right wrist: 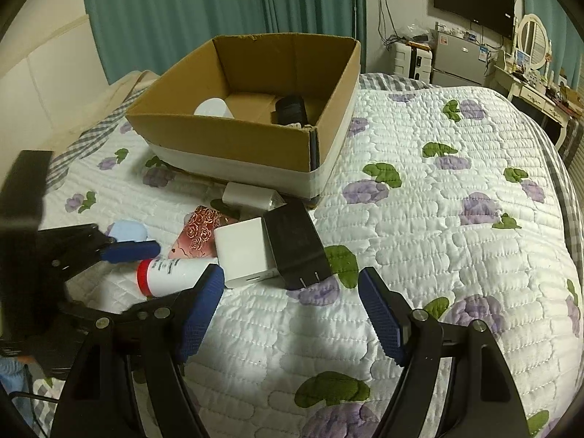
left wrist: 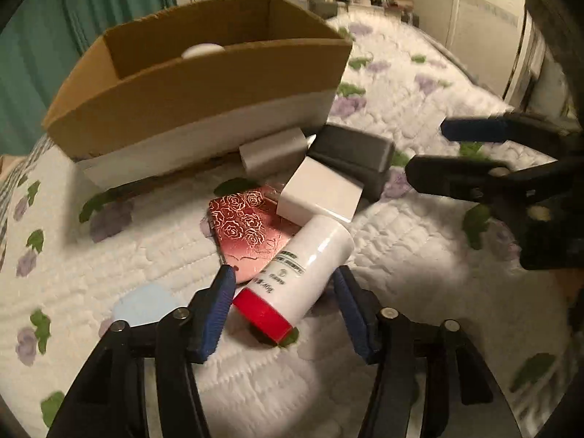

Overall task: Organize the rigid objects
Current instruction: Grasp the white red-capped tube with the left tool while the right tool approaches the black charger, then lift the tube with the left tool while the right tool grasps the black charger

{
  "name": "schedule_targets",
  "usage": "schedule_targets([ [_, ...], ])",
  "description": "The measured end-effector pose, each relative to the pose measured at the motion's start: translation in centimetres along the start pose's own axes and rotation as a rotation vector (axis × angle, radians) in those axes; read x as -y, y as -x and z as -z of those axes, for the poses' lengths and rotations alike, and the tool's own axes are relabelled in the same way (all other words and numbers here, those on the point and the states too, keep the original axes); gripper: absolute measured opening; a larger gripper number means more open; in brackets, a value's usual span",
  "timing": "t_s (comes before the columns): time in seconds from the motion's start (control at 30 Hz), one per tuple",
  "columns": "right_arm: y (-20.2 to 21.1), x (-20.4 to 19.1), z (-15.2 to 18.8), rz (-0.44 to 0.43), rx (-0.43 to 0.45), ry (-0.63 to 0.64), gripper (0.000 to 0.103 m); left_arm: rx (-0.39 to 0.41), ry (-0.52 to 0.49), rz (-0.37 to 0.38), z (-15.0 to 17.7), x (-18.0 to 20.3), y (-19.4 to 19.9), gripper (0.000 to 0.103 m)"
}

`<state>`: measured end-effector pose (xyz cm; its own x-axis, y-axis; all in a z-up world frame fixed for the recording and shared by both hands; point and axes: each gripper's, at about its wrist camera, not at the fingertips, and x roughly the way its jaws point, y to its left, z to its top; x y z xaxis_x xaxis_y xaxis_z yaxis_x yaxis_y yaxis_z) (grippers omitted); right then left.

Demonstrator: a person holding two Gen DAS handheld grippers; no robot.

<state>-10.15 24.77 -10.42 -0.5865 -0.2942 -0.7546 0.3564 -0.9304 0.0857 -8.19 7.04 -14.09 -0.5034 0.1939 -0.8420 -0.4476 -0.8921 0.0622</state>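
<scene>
The left gripper (left wrist: 283,297) stands wide open with the red-capped tube (left wrist: 295,277) lying between its fingers, not pinched, while the right gripper (right wrist: 292,306), also wide and holding nothing, hovers over the quilt (right wrist: 438,219) with the black charger (right wrist: 295,246) just ahead and the box (right wrist: 255,138) beyond.
</scene>
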Motion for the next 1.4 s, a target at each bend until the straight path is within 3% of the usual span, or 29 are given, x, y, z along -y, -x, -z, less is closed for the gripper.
schedule_targets([
  [0.1, 0.1, 0.1, 0.0, 0.000, 0.001, -0.003, 0.076, -0.015, -0.012, 0.030, -0.5, 0.2, -1.0, 0.058],
  [0.2, -0.1, 0.2, -0.2, 0.004, -0.007, -0.003, 0.076, -0.007, -0.001, 0.016, -0.2, 0.6, -1.0, 0.050],
  [0.3, -0.4, 0.2, -0.7, -0.002, -0.014, 0.012, 0.076, 0.018, 0.097, -0.013, 0.7, 0.0, 0.4, 0.040],
  [0.43, -2.1, -0.2, -2.0, -0.010, -0.058, 0.081, 0.076, 0.054, 0.208, -0.075, 0.9, -1.8, 2.5, 0.037],
  [0.47, -2.8, -0.2, -2.2, -0.001, -0.074, 0.096, 0.073, 0.061, 0.215, -0.093, 0.8, -2.1, 2.8, 0.037],
  [0.57, -5.1, -0.2, -2.7, 0.043, -0.138, 0.141, 0.047, 0.090, 0.284, -0.124, 0.8, -3.8, 3.8, 0.036],
  [0.8, -6.5, -1.1, -2.2, 0.095, -0.160, 0.219, 0.041, 0.121, 0.339, -0.131, 1.0, -5.1, 4.9, 0.036],
  [1.03, -8.7, -0.1, -3.2, 0.059, -0.197, 0.191, 0.039, 0.134, 0.349, -0.115, 0.5, -4.8, 4.7, 0.036],
  [1.2, -6.2, -0.3, -2.3, 0.060, -0.142, 0.189, 0.038, 0.173, 0.352, -0.121, 0.3, -4.6, 6.2, 0.036],
  [1.4, 0.7, -1.3, -2.9, 0.021, 0.034, 0.196, 0.038, 0.261, 0.349, -0.111, -2.3, -5.2, 9.3, 0.036],
])
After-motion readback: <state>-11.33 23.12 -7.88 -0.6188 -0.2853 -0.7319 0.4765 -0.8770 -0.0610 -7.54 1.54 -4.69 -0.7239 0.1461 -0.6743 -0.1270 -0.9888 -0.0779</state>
